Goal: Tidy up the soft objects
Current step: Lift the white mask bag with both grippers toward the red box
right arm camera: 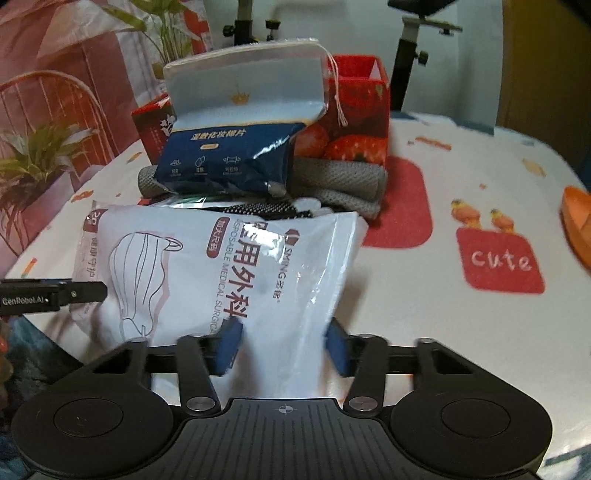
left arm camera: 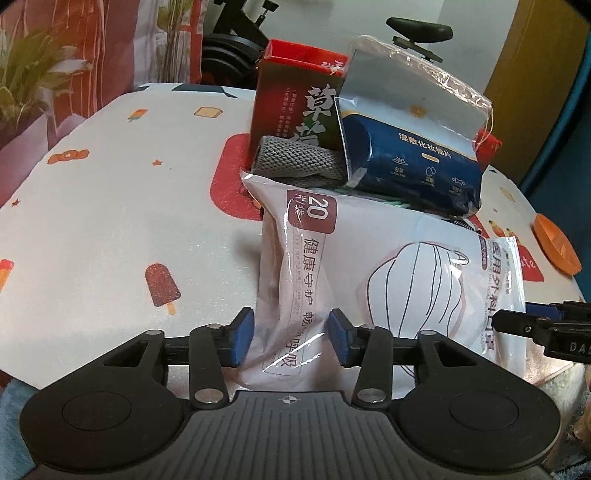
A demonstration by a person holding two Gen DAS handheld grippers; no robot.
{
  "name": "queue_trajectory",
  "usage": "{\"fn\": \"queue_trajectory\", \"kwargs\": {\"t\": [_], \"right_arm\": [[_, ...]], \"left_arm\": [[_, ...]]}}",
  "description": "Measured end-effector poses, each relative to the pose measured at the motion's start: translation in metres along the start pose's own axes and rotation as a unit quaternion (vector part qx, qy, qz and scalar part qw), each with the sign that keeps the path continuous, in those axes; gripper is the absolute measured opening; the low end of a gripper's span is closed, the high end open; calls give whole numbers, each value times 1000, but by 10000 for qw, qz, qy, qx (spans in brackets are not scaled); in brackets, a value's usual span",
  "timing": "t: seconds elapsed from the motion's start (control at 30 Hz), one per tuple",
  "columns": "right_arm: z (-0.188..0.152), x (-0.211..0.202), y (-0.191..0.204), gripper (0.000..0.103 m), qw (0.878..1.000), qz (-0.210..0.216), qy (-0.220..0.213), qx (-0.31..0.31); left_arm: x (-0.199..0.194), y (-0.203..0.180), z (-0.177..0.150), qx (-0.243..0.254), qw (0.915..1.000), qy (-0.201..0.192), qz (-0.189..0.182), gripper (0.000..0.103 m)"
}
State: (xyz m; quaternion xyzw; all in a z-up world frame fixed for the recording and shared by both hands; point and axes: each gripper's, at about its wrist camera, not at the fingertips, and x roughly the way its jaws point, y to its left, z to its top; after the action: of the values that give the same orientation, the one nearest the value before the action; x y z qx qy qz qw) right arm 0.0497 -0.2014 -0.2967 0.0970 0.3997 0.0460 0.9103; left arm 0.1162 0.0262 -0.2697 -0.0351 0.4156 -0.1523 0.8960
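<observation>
White, glossy plastic fills the near middle of both views: a mask pack lying on a table covered with a pale tablecloth printed with ice lollies, stars and red patches, one reading "cute". The left gripper pinches the pack's near-left end between its blue pads, and the right gripper pinches the near-right end the same way. No earlier view shows how the jaws got there. Behind the pack sits a heap: a blue cotton-pad bag on top, grey mesh cloth under it, and a red strawberry box at the far side. An orange dish lies at the table's right edge. Beyond the table stand leafy plants, a red patterned curtain and black exercise equipment.
</observation>
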Motion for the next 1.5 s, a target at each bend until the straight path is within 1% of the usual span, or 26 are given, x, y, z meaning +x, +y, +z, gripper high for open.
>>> {"fn": "queue_trajectory", "kwargs": {"t": [0.07,0.17,0.2,0.27,0.3,0.37,0.43,0.47,0.57,0.6,0.63,0.67,0.73,0.8,0.87,1.0,1.17,1.33,1.5], "right_arm": [[0,-2,2,34,9998,-87,-66,-145],[-1,-1,8,35,9992,-113,-96,-360],[-1,-1,10,36,9989,-136,-91,-429],[-1,1,10,43,9989,-168,-78,-442],[-1,1,8,44,9992,-158,-70,-353],[-1,1,2,46,9998,-124,-46,-164],[-1,2,-2,47,10000,-46,-25,5],[-2,2,-4,48,10000,-20,-14,62],[-3,6,-8,52,9995,130,78,275],[-3,7,-10,52,9991,203,123,364],[-4,9,-12,46,9984,269,170,464],[-5,10,-14,38,9977,330,187,557],[-5,9,-15,35,9969,472,176,612],[-4,5,-7,31,9984,389,117,398],[-3,-1,1,28,9994,312,5,149],[2,-14,3,28,9990,343,-289,38],[14,-31,3,28,9968,351,-696,-170],[39,-50,5,28,9920,411,-1123,-408],[76,-70,8,28,9836,461,-1587,-716]], "left_arm": [[1,0,0,-15,9999,15,-108,64],[5,-5,0,104,9999,36,-131,70],[5,-6,0,150,9998,29,-107,70],[4,-5,-1,144,9999,11,-94,67],[3,-4,-2,109,9999,3,-92,65],[1,0,-2,-31,9999,-38,-106,54],[-1,4,-3,-136,9998,-55,-147,49],[-1,5,-3,-159,9997,-62,-146,47],[-1,4,-2,-118,9998,-63,-143,46],[-1,3,-3,-101,9998,-63,-134,46],[-1,3,-3,-84,9999,-64,-132,46],[-2,3,-3,-70,9999,-64,-136,46],[-3,1,-3,-34,9999,-70,-132,46],[-5,1,-4,15,9999,-117,-102,46],[-9,0,-4,35,9998,-186,-83,46],[-24,-3,0,59,9986,-507,-151,46],[-42,-8,16,54,9964,-827,-195,46],[-63,-19,44,224,9911,-1308,-136,46],[-77,-28,84,313,9841,-1744,-139,46]]}}
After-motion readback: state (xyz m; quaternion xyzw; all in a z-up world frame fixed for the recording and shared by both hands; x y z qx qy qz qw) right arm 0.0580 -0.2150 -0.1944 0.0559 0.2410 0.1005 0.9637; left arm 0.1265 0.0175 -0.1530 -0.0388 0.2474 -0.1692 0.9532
